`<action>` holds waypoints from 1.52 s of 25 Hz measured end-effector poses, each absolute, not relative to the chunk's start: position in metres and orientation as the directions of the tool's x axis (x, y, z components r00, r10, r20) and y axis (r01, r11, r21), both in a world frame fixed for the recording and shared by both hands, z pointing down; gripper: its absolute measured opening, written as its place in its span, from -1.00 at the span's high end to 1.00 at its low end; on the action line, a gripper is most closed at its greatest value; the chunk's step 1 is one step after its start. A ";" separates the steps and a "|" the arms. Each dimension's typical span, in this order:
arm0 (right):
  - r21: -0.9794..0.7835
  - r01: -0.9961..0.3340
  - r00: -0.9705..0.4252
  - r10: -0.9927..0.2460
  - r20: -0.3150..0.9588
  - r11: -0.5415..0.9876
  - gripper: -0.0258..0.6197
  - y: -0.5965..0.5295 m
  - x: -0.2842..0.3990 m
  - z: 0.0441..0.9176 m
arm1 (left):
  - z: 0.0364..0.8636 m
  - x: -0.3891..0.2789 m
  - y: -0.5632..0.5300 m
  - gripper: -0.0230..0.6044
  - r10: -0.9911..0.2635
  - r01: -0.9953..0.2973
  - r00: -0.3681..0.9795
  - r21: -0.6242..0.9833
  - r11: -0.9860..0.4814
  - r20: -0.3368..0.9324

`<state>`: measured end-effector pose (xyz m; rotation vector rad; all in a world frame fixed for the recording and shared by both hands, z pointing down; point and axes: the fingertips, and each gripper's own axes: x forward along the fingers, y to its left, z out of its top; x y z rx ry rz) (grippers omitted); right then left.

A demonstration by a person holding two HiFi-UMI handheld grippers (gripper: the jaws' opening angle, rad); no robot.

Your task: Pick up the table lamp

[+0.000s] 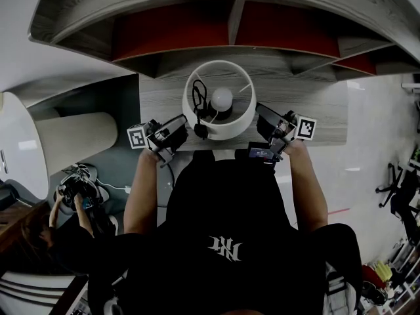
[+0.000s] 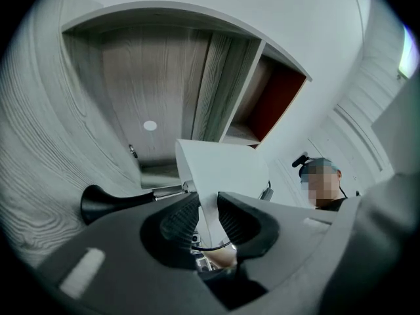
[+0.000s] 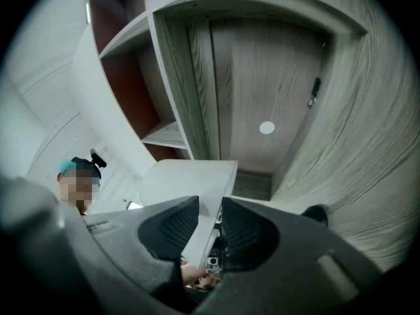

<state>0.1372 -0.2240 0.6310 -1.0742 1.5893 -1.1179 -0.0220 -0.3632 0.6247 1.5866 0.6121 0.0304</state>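
The table lamp has a white drum shade (image 1: 231,131), seen from above with its bulb (image 1: 222,98) and a black cord (image 1: 197,101) inside. It sits over the grey wooden desk (image 1: 315,113), close to the front edge. My left gripper (image 1: 186,125) is at the shade's left side, with the thin shade wall (image 2: 223,166) pinched between its ribbed pads (image 2: 180,218). My right gripper (image 1: 258,114) is shut on the shade's right side, where the wall (image 3: 187,176) runs between its pads (image 3: 241,227). The lamp's base is hidden below the shade.
A curved grey shelf unit (image 1: 197,8) with red back panels (image 1: 170,31) rises behind the desk, close over the lamp. A pale cylinder (image 1: 75,136) lies left of the desk. Another person (image 1: 72,205) sits at lower left on the floor side.
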 end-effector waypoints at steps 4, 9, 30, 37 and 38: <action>-0.958 -0.169 -0.244 -0.952 -0.186 0.231 0.59 -0.226 0.135 0.624 | 0.620 -0.024 -0.365 0.65 0.415 0.377 0.847 0.926 -0.028 -0.332; -0.952 -0.181 -0.259 -0.946 -0.194 0.245 0.59 -0.228 0.135 0.614 | 0.606 -0.023 -0.365 0.65 0.425 0.393 0.840 0.918 -0.048 -0.337; -0.857 -0.326 -0.332 -0.897 -0.290 0.398 0.59 -0.223 0.130 0.497 | 0.485 -0.034 -0.356 0.62 0.468 0.505 0.808 0.830 -0.235 -0.359; -0.804 -0.376 -0.361 -0.872 -0.331 0.461 0.60 -0.222 0.126 0.449 | 0.438 -0.039 -0.356 0.60 0.480 0.547 0.795 0.780 -0.303 -0.370; -0.796 -0.383 -0.365 -0.868 -0.335 0.468 0.60 -0.222 0.125 0.443 | 0.431 -0.040 -0.356 0.60 0.483 0.551 0.794 0.772 -0.316 -0.369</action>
